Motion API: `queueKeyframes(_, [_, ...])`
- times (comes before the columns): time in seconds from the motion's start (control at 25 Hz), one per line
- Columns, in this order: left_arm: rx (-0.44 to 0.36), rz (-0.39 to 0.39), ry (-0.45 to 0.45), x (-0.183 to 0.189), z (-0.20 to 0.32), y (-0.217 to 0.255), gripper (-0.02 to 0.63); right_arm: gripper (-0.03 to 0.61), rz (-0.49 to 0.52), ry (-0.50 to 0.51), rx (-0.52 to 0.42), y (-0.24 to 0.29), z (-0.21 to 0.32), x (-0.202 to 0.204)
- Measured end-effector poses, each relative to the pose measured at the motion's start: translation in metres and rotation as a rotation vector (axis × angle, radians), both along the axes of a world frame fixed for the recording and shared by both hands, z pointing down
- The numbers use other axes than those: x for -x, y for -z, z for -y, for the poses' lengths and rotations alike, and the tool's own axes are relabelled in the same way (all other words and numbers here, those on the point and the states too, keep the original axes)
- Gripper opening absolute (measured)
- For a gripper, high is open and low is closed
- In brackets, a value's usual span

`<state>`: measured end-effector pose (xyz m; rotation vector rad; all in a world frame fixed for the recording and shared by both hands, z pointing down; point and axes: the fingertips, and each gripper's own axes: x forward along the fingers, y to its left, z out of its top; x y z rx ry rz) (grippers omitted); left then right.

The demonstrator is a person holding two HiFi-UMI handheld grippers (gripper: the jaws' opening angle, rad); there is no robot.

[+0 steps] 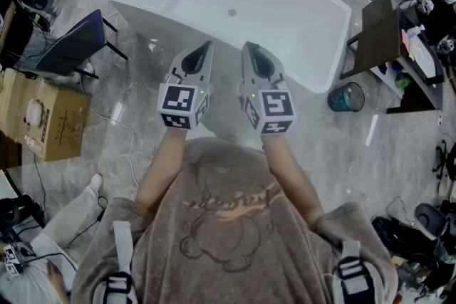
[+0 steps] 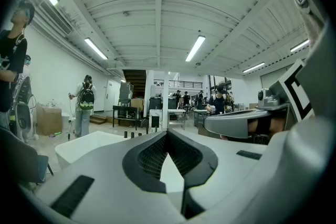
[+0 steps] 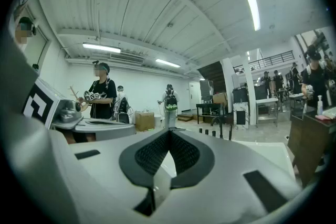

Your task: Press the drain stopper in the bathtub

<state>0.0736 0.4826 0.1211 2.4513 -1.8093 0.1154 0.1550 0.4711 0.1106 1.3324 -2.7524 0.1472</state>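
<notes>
1. Head view shows a loose cable (image 1: 127,142) on the floor at the person's left, near a cardboard box (image 1: 43,117). A step closer to the tub could catch a foot on it.
2. The left gripper (image 1: 207,46) points at the near wall of the bathtub (image 1: 299,18). Its jaws are pressed together at the tips and hold nothing, as the left gripper view confirms.
3. The drain stopper (image 1: 231,12) sits mid-floor in the tub, well apart from both grippers and below the rim. Reaching it likely means leaning over the wall. The stopper is small, so a tip landing off-centre could skid on the glossy floor and leave it unpressed.
4. The right gripper (image 1: 250,46) is just beside the left, its jaws likewise closed and empty. If both go down together, they may knock and spoil the aim, so one alone seems safer.
5. A bin (image 1: 347,97) stands by the tub's right corner, where a sidestep could tip it.
</notes>
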Motion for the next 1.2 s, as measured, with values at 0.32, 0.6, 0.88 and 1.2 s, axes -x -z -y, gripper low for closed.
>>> queueKeyframes(0.32, [0.000, -0.001, 0.009, -0.004, 0.004, 0.002, 0.009, -0.003, 0.002, 0.009, 0.008, -0.002, 0.005, -0.004])
queueKeyframes(0.6, [0.005, -0.001, 0.016, 0.000, 0.008, -0.001, 0.009, -0.002, 0.024, 0.015, 0.027, -0.008, 0.008, -0.003])
queueKeyframes(0.88, [0.016, 0.001, -0.012, 0.016, 0.021, -0.005, 0.009, -0.002, 0.025, 0.010, 0.041, -0.015, 0.019, 0.012])
queueKeyframes(1.2, [0.034, -0.005, -0.055, 0.040, 0.049, -0.008, 0.009, -0.002, 0.021, -0.016, 0.046, -0.012, 0.046, 0.037])
